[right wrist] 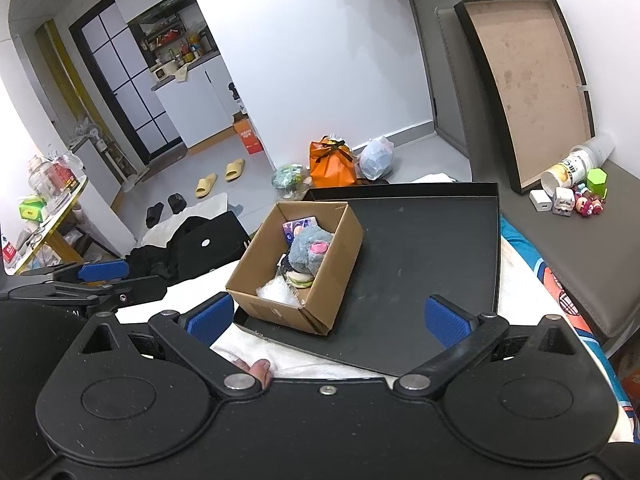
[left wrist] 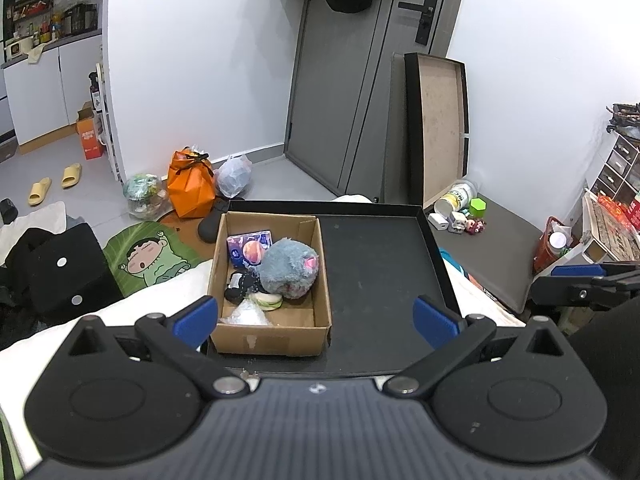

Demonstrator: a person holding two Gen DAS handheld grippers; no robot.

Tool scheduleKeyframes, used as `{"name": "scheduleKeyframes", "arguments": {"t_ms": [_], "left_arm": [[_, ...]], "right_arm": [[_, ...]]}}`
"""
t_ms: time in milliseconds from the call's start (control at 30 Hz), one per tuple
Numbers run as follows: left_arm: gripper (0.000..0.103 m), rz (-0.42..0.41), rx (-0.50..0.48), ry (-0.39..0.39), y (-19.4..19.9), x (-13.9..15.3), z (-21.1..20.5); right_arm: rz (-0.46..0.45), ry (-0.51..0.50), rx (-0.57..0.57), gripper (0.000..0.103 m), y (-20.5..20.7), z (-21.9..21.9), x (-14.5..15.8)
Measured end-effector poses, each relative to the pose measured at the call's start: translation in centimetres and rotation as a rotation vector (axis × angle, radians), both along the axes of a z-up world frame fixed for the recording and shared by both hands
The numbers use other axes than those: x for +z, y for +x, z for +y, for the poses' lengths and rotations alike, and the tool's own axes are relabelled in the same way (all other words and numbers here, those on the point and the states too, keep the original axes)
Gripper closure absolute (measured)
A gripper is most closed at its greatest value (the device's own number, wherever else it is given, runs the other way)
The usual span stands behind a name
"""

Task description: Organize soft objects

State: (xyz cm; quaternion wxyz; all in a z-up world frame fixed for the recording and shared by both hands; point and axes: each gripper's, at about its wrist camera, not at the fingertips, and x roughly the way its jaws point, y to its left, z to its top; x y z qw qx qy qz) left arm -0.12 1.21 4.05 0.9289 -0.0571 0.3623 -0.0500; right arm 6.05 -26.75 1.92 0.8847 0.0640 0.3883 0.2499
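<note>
Both the left gripper [left wrist: 316,320] and right gripper [right wrist: 330,318], jaws wide and empty, hover before the tray [left wrist: 380,264], where the cardboard box [left wrist: 276,338] holds the plush toy [left wrist: 290,270]; a careless reach could likely tip or slide this light box.

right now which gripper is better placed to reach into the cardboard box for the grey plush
Left, probably. The left gripper is open with the cardboard box directly ahead between its fingers and the grey plush just beyond. The right gripper views the box off to its left.
</note>
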Motion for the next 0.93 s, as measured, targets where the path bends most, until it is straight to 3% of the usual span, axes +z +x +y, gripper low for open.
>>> {"name": "scheduleKeyframes", "arguments": {"t_ms": [933], "left_arm": [[0.001,-0.017,0.008,0.015,-0.42,0.33,0.09]], "right_arm": [[0.009,0.004,-0.006,0.000,-0.04,0.11,-0.13]]}}
